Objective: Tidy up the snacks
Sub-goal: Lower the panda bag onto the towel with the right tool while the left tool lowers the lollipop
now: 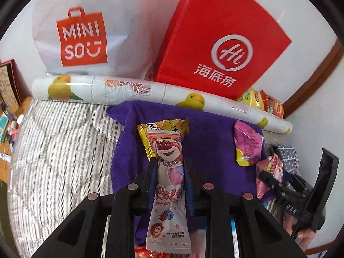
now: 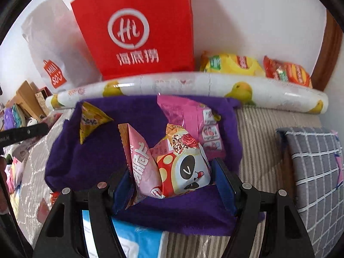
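Pink bear-print wrapper (image 1: 169, 172) seemingly clamped between left gripper (image 1: 168, 167) pads.

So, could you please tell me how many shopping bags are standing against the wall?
2: the white Miniso bag on the left and the red Haidilao bag beside it on the right, both behind the duck-print roll. Others may be hidden.

Snack wrappers (image 2: 185, 167): glossy plastic film, crinkled. Purple cloth (image 2: 90, 150): matt, fuzzy pile. Red bag (image 1: 217, 36): smooth matt paper. White bag (image 1: 120, 15): thin, creased, dull. Duck-print roll (image 1: 129, 90): shiny plastic wrap. Bedcover (image 1: 60, 146): striped quilted fabric.
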Available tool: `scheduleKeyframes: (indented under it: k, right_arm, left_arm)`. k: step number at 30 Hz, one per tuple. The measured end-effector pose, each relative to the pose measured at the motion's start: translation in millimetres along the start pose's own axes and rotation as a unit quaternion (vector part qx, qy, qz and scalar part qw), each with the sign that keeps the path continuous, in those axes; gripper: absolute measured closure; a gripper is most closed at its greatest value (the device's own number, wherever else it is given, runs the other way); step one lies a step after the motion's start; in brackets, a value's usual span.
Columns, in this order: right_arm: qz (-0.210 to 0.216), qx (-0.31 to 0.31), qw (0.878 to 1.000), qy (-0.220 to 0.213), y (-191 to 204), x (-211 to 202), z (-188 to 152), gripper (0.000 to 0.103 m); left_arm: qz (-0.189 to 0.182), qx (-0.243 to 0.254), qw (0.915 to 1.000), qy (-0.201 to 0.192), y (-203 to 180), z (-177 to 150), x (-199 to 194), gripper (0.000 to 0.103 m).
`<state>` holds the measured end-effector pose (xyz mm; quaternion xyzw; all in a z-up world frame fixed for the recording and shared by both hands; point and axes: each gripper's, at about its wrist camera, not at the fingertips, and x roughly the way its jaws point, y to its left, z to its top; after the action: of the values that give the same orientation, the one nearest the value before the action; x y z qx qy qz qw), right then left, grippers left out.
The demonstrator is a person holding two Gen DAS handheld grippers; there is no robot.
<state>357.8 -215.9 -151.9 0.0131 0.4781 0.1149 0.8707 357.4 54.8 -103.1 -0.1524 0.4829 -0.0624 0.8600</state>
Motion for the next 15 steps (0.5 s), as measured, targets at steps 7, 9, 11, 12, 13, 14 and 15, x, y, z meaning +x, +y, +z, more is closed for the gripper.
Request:
scheduleKeyframes:
  k: [7, 9, 11, 12, 13, 14, 15]
  right_arm:
    - [0.006, 0.005, 1.000, 0.005, -3, 15, -2, 0.032]
    - [0.004, 0.003, 1.000, 0.007, -3, 18, -3, 0.032]
    - [0.002, 0.003, 1.000, 0.010, -3, 21, -3, 0.032]
    - [0.001, 0.004, 1.000, 0.012, -3, 22, -3, 0.032]
    - [0.000, 0.004, 1.000, 0.013, -4, 23, -3, 0.032]
    - [-0.002, 0.003, 1.000, 0.013, -4, 23, -3, 0.032]
    - [-0.005, 0.000, 1.000, 0.012, -3, 24, -4, 0.032]
  left_arm:
    - [-0.001, -0.028, 0.9996, 0.002, 6, 3, 24, 0.080]
    - [-0.004, -0.035, 0.9994, 0.005, 8, 3, 29, 0.080]
    - [-0.005, -0.037, 0.9993, 0.006, 9, 3, 33, 0.080]
    - [-0.006, -0.038, 0.9992, 0.007, 9, 3, 35, 0.080]
    - [-0.006, -0.039, 0.9992, 0.007, 9, 2, 36, 0.080]
    - [-0.006, -0.039, 0.9992, 0.005, 10, 2, 37, 0.080]
    - [-0.004, -0.039, 0.9992, 0.002, 9, 2, 38, 0.080]
